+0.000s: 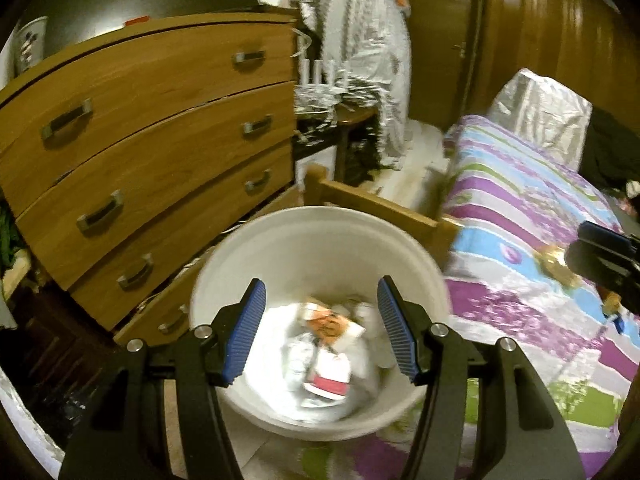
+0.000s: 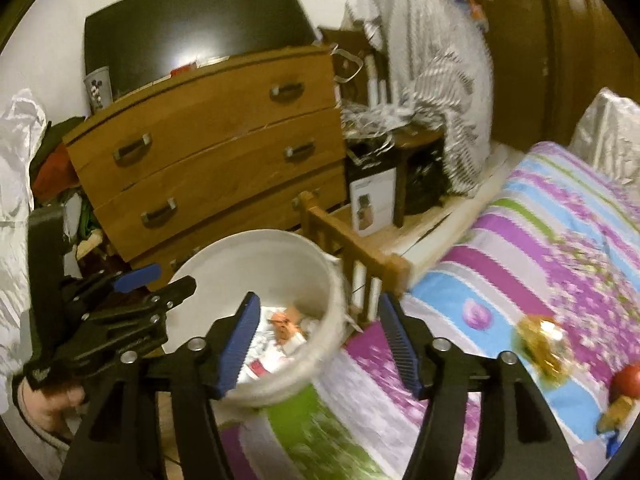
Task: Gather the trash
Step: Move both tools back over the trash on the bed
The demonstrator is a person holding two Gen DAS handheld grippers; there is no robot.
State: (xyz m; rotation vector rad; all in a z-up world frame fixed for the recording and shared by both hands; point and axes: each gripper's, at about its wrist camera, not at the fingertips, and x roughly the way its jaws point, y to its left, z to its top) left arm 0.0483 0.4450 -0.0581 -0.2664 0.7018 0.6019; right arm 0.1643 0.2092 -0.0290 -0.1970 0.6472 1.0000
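Round white plastic bin (image 1: pixel 320 240) w/ paper trash sitting at the striped floral bedspread (image 1: pixel 520 208) edge, beside the wooden drawer chest (image 1: pixel 160 120); left gripper (image 1: pixel 322 328) & right gripper (image 2: pixel 316 340) both hanging apart, gripping nothing.

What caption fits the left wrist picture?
Open left gripper above the round white plastic bin of paper trash.

I count one white bucket (image 2: pixel 224 258), one chest (image 2: pixel 208 132) with four drawers, and two grippers.

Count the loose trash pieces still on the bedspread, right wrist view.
3 visible: a gold crumpled wrapper mid-bedspread, a red round item at the right edge, and a yellow-blue scrap just below it. The frame edge may hide more.
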